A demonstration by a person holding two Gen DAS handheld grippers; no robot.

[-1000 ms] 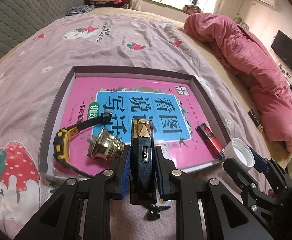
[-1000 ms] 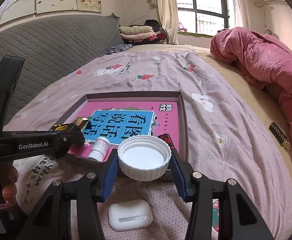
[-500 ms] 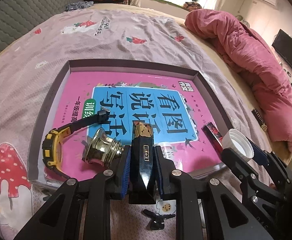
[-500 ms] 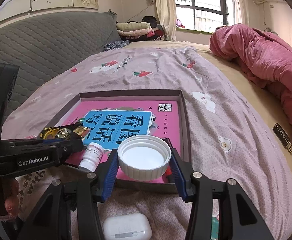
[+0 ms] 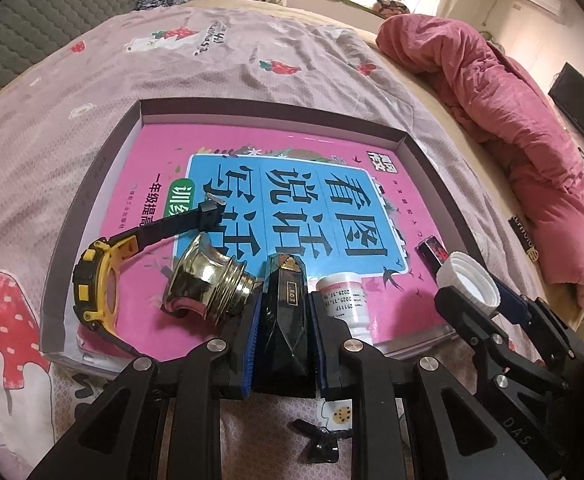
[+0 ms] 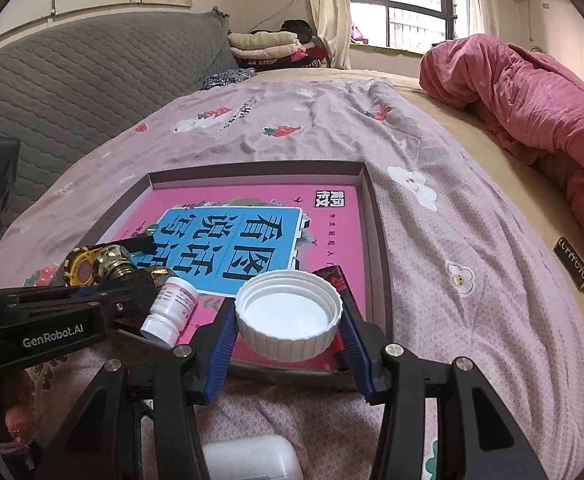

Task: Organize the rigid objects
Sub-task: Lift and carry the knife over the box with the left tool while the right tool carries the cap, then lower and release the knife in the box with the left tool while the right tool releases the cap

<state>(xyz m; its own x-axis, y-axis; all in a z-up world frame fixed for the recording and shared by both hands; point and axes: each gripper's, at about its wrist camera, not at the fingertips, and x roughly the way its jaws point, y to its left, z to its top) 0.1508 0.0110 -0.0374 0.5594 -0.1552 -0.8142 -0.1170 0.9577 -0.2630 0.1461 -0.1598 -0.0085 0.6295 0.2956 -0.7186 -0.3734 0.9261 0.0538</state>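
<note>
Both grippers had sunk toward the tray (image 5: 91, 184). We counted one black bottle (image 5: 285, 320) pinched in the left gripper (image 5: 284, 322) jaws, one white cap (image 6: 289, 316) in the right gripper (image 6: 289, 322) jaws, both angled downward.

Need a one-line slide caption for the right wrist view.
Right gripper holds a white cap over the tray on the bed.

Both grippers stand lower and nearer the tray (image 5: 103, 168) than a second ago. The left gripper (image 5: 283, 316), clamped on the black faceted bottle (image 5: 285, 320), now has the bottle's gold-capped tip over the pink book (image 5: 292, 168), just beside the brass fitting (image 5: 207, 284) on its left. A white pill bottle (image 5: 346, 300), earlier hidden behind this gripper, now shows just right of its right finger. The right gripper (image 6: 287, 316), holding the white cap (image 6: 287, 316), now reaches over the tray's near rim, and the white earbud case (image 6: 251, 456) has slid toward the frame's lower edge.
</note>
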